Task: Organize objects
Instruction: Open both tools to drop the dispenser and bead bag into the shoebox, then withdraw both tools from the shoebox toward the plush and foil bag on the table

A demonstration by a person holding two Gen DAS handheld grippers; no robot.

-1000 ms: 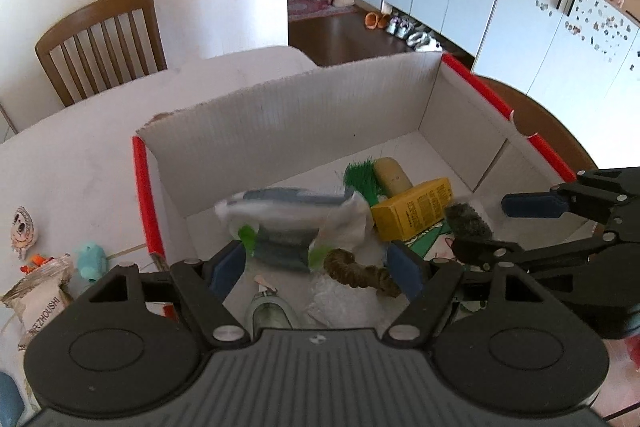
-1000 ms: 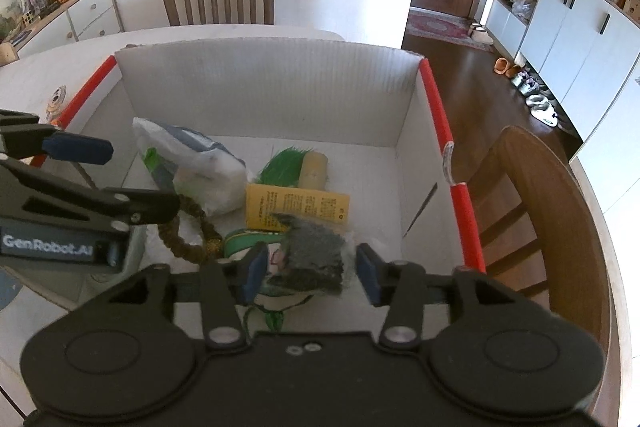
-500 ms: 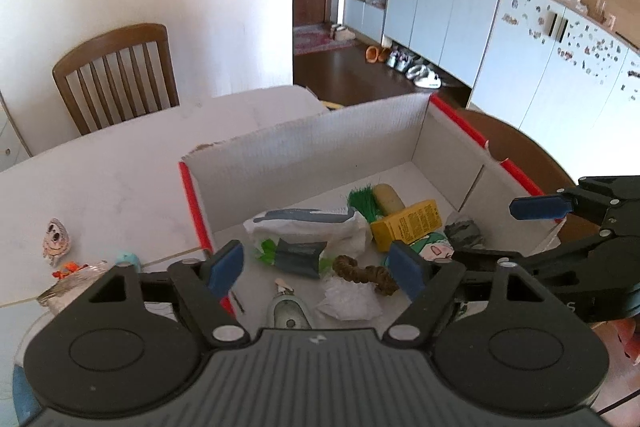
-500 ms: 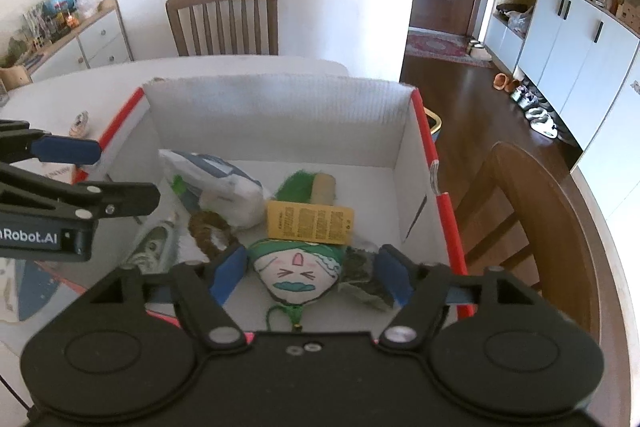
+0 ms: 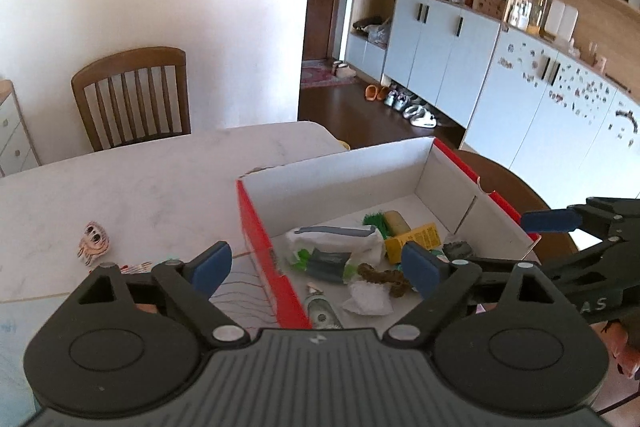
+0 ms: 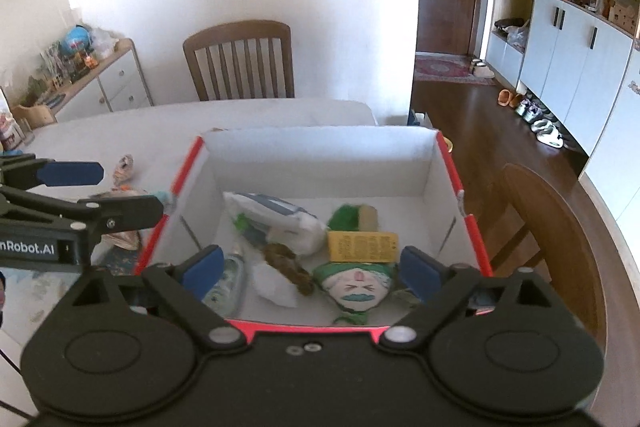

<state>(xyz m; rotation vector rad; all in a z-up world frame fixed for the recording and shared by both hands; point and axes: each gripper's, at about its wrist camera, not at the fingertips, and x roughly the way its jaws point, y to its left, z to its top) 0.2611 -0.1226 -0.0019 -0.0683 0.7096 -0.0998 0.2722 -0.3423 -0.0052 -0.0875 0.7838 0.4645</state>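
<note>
A white cardboard box with red outer sides [image 5: 260,223] [image 6: 320,151] stands on the white table. Inside lie a white plastic packet [image 5: 336,235] [image 6: 276,213], a yellow box [image 5: 416,237] [image 6: 362,247], a green brush [image 6: 350,217], a brown beaded string [image 6: 288,263], a small bottle [image 6: 226,283], a crumpled white tissue [image 5: 366,299], a green-and-white face toy [image 6: 358,285] and a dark grey pouch [image 5: 458,249]. My left gripper [image 5: 316,269] hovers above the box's left wall, jaws still opening, nothing between them. My right gripper [image 6: 310,269] hovers over the box's near edge, jaws opening, empty.
On the table left of the box lie a small owl-like toy [image 5: 93,239] [image 6: 124,167] and snack packets [image 6: 124,237]. Wooden chairs stand at the table's far side [image 6: 240,61] and right side [image 6: 560,247]. A sideboard [image 6: 100,79] is at left, cabinets [image 5: 460,67] at right.
Both grippers have opened wider and pulled up and back from the box. The white packet left the left jaws and the grey pouch left the right jaws; both now lie in the box.
</note>
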